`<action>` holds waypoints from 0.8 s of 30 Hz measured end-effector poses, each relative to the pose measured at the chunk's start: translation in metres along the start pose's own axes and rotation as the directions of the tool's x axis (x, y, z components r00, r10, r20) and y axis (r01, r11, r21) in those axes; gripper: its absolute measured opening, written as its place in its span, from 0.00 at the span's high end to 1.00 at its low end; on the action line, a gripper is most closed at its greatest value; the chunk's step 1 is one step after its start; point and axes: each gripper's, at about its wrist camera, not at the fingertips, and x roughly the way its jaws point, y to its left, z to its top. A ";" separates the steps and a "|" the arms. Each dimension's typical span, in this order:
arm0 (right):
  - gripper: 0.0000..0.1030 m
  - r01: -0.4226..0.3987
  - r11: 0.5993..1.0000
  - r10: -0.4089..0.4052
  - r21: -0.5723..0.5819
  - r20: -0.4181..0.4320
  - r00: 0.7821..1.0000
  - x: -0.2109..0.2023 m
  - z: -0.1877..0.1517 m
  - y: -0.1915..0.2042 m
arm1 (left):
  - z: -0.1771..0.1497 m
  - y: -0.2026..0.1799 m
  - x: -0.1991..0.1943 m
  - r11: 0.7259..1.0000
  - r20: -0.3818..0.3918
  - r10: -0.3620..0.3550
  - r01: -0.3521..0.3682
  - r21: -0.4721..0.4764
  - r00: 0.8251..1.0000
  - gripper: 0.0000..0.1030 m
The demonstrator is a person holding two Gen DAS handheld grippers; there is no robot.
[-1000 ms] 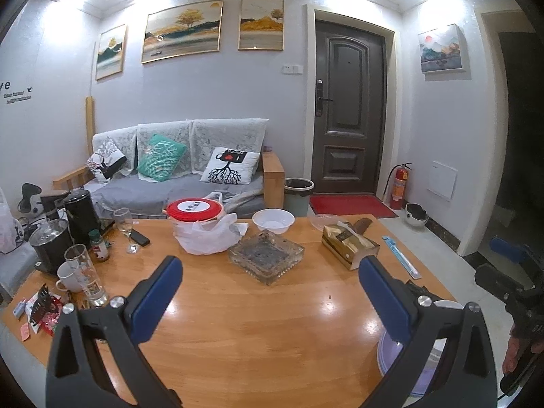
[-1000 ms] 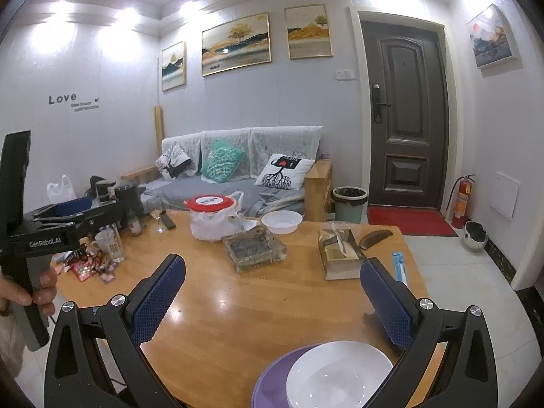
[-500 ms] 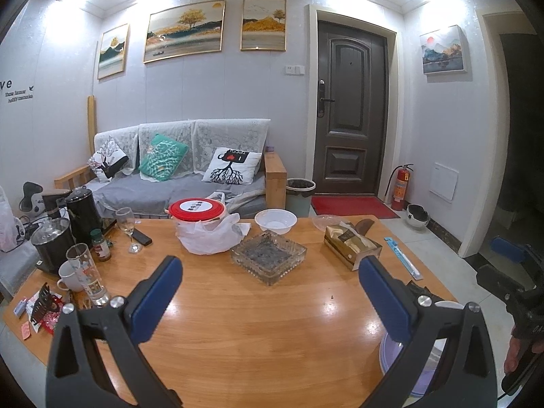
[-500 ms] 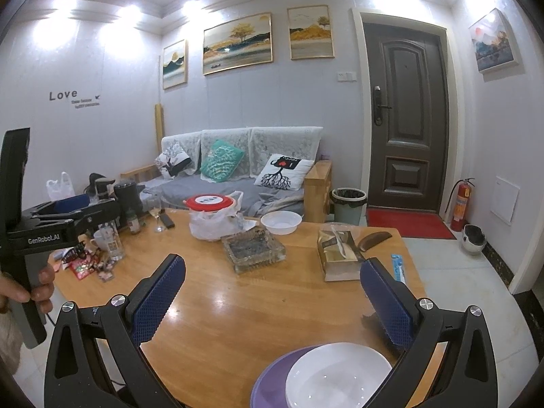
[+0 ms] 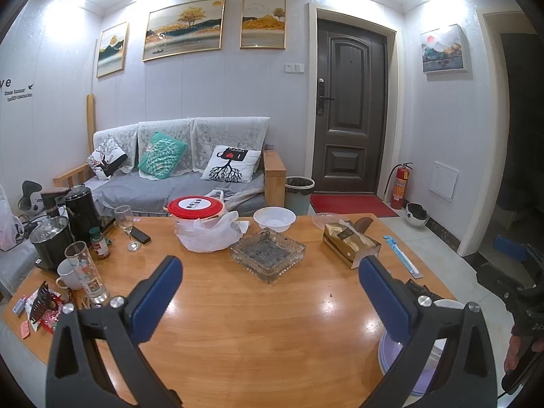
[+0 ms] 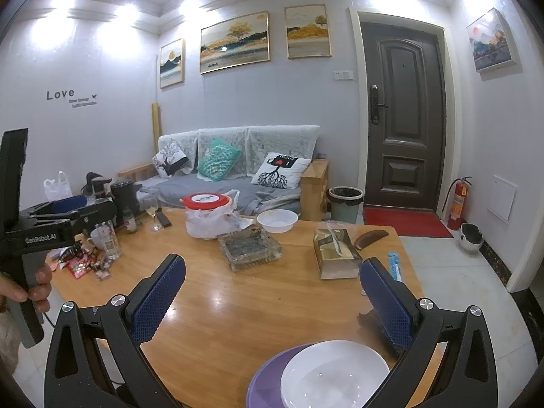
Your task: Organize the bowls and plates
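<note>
A white plate (image 6: 335, 372) lies on a purple plate (image 6: 263, 384) at the near edge of the wooden table (image 6: 238, 306); the stack also shows in the left wrist view (image 5: 391, 357), partly behind a finger. A white bowl (image 5: 274, 218) stands at the far side of the table, seen also in the right wrist view (image 6: 277, 220). My left gripper (image 5: 268, 292) is open and empty above the table's middle. My right gripper (image 6: 272, 292) is open and empty, just above and behind the plate stack.
A glass ashtray (image 5: 268, 254) sits mid-table, a tissue box (image 5: 350, 244) to its right, a red-lidded pot in a plastic bag (image 5: 200, 221) behind. Kettles, glasses and a mug (image 5: 68, 248) crowd the left edge. A comb (image 6: 370, 238) and toothbrush (image 6: 394, 265) lie far right.
Both views have shifted only slightly; the left gripper has drifted a little. Both grippers stay open and empty, and the dishes have not moved.
</note>
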 end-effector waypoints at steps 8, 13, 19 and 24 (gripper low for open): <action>0.01 0.002 1.000 -0.002 0.001 0.001 1.000 0.000 0.000 -0.003 | 0.000 -0.002 0.000 1.000 0.000 -0.005 0.005 0.003 1.000 0.00; 0.01 0.000 1.000 0.000 0.004 0.002 1.000 -0.001 0.000 -0.003 | 0.001 -0.003 0.001 1.000 -0.002 -0.010 0.010 0.005 1.000 0.00; 0.01 0.003 1.000 -0.003 0.003 0.001 1.000 0.000 0.000 -0.005 | 0.000 -0.005 0.000 1.000 -0.008 -0.015 0.015 0.008 1.000 0.00; 0.01 0.002 1.000 -0.002 0.003 -0.001 1.000 -0.001 0.000 -0.007 | -0.001 -0.007 0.000 1.000 -0.010 -0.019 0.019 0.006 1.000 0.00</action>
